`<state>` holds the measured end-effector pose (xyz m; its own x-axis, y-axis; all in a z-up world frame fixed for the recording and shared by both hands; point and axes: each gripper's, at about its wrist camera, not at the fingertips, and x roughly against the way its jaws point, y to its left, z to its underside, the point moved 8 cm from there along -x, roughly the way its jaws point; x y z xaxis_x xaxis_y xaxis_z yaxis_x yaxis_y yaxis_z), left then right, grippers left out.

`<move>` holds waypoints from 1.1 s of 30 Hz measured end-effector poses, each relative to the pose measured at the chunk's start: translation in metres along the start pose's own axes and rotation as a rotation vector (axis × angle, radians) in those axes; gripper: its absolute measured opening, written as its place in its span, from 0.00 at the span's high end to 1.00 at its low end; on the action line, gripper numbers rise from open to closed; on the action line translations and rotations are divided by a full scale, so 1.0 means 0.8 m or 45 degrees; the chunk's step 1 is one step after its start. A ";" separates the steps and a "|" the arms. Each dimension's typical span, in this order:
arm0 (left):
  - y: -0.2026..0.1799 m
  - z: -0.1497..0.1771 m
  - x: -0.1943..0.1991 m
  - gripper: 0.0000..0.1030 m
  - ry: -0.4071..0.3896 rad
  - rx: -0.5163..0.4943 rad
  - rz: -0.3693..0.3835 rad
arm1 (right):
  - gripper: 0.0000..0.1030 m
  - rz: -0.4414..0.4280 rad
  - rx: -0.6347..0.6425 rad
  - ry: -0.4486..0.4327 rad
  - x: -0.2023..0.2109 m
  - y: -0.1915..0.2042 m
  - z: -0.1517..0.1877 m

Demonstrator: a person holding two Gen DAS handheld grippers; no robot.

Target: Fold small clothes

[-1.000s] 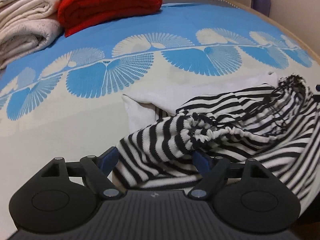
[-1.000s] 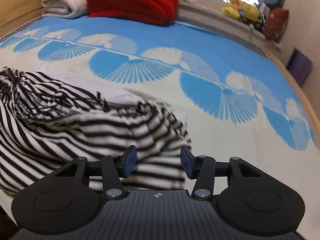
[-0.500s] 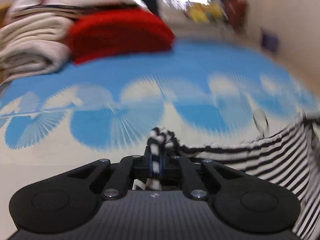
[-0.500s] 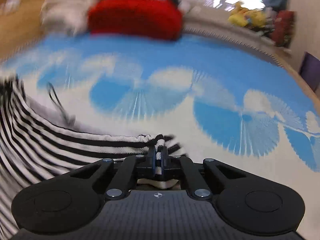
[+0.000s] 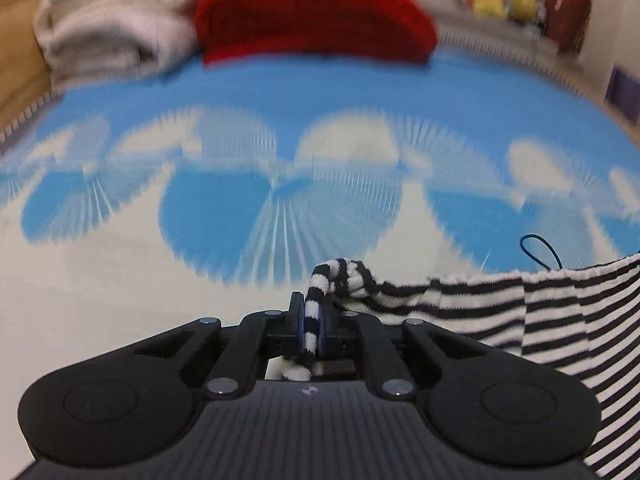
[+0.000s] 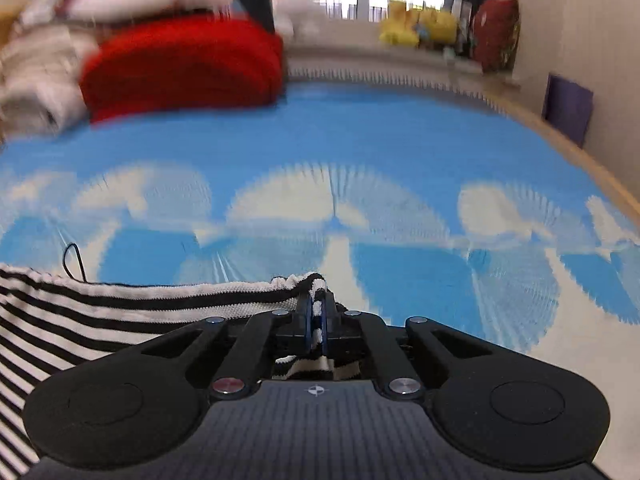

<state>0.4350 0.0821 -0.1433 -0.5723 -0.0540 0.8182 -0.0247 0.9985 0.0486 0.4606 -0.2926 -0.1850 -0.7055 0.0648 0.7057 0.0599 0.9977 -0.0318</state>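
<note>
Left wrist view shows the left gripper [image 5: 310, 326] clamped on one corner of the striped garment [image 5: 520, 312]. Opposite, the right gripper [image 6: 316, 322] pinches the other corner, the cloth stretched between them above the blue patterned bedspread [image 6: 360, 152].

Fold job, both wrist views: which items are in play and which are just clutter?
In play:
- striped garment, stretched between the two claws
- left claw, shut on its edge
- right claw, shut on its edge
- blue patterned bedspread, the work surface

Clutter:
- red folded blanket
- beige towels
- yellow plush toys
</note>
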 end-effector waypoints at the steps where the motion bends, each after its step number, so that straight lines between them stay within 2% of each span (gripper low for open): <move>1: -0.001 0.010 -0.014 0.94 0.071 -0.002 0.010 | 0.96 0.017 0.005 0.071 -0.017 0.002 0.013; 2: -0.002 0.019 -0.024 0.93 0.114 -0.006 0.025 | 0.96 0.035 -0.004 0.153 -0.034 0.002 0.028; 3: -0.002 0.022 -0.027 0.93 0.107 -0.022 0.024 | 0.96 0.048 -0.020 0.193 -0.044 0.001 0.038; 6: 0.000 0.021 -0.025 0.87 0.113 -0.040 0.041 | 0.95 0.073 0.001 0.180 -0.045 0.008 0.038; 8: 0.010 0.022 -0.016 0.67 0.150 -0.004 0.065 | 0.86 0.046 -0.031 0.186 -0.037 0.008 0.033; 9: 0.015 0.019 -0.007 0.52 0.151 0.017 0.076 | 0.81 0.025 -0.070 0.189 -0.030 0.001 0.029; 10: 0.022 0.019 0.006 0.47 0.138 0.045 0.094 | 0.72 0.000 -0.119 0.185 -0.021 -0.005 0.024; 11: 0.030 0.017 0.017 0.47 0.123 0.077 0.115 | 0.67 -0.030 -0.175 0.174 -0.008 -0.014 0.020; 13: 0.049 0.017 0.042 0.47 0.105 0.145 0.157 | 0.63 -0.093 -0.268 0.163 0.020 -0.033 0.014; 16: 0.071 0.025 0.082 0.48 0.108 0.256 0.273 | 0.63 -0.172 -0.376 0.177 0.069 -0.065 0.017; 19: 0.088 0.048 0.118 0.49 0.177 0.259 0.284 | 0.62 -0.229 -0.442 0.210 0.119 -0.088 0.034; 23: 0.102 0.102 0.163 0.49 0.227 0.207 0.302 | 0.57 -0.295 -0.457 0.296 0.175 -0.101 0.091; 25: 0.110 0.139 0.167 0.49 0.253 0.228 0.306 | 0.57 -0.316 -0.470 0.406 0.193 -0.104 0.132; 26: 0.115 0.157 0.161 0.53 0.320 0.273 0.290 | 0.57 -0.293 -0.482 0.465 0.198 -0.109 0.147; 27: 0.117 0.166 0.154 0.55 0.374 0.314 0.294 | 0.57 -0.274 -0.493 0.447 0.204 -0.115 0.149; 29: 0.119 0.168 0.149 0.55 0.371 0.319 0.302 | 0.57 -0.256 -0.502 0.406 0.212 -0.127 0.150; 33: 0.110 0.182 0.133 0.55 0.474 0.323 0.309 | 0.57 -0.244 -0.587 0.521 0.202 -0.138 0.177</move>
<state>0.2524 0.1652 -0.1354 -0.2563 0.2270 0.9396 -0.1521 0.9505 -0.2711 0.2404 -0.3892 -0.1678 -0.4133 -0.2176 0.8842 0.3210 0.8739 0.3651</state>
